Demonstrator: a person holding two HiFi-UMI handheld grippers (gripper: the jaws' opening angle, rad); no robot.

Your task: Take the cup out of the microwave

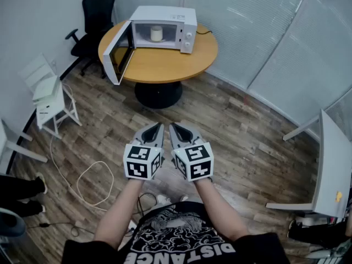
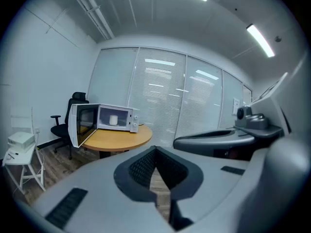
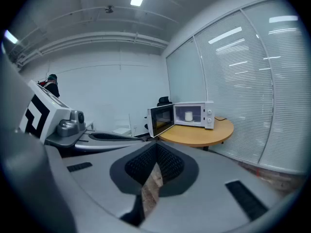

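A white microwave (image 1: 165,14) stands on a round wooden table (image 1: 165,64) at the far end of the room, its door (image 1: 117,53) swung wide open to the left. A white cup (image 1: 157,33) sits upright inside it. The cup (image 2: 113,120) is small in the left gripper view, and the cup (image 3: 189,115) also shows in the right gripper view. My left gripper (image 1: 159,126) and right gripper (image 1: 172,126) are side by side in front of my chest, well short of the table. Both are shut with nothing in them. The left gripper (image 2: 155,150) and right gripper (image 3: 156,145) point toward the microwave.
A black office chair (image 1: 97,15) stands behind the table at the left. A small white chair (image 1: 50,99) and a looped cable (image 1: 91,183) are on the wooden floor at the left. A white desk (image 1: 333,169) is at the right. Someone's feet (image 1: 25,194) show at the left edge.
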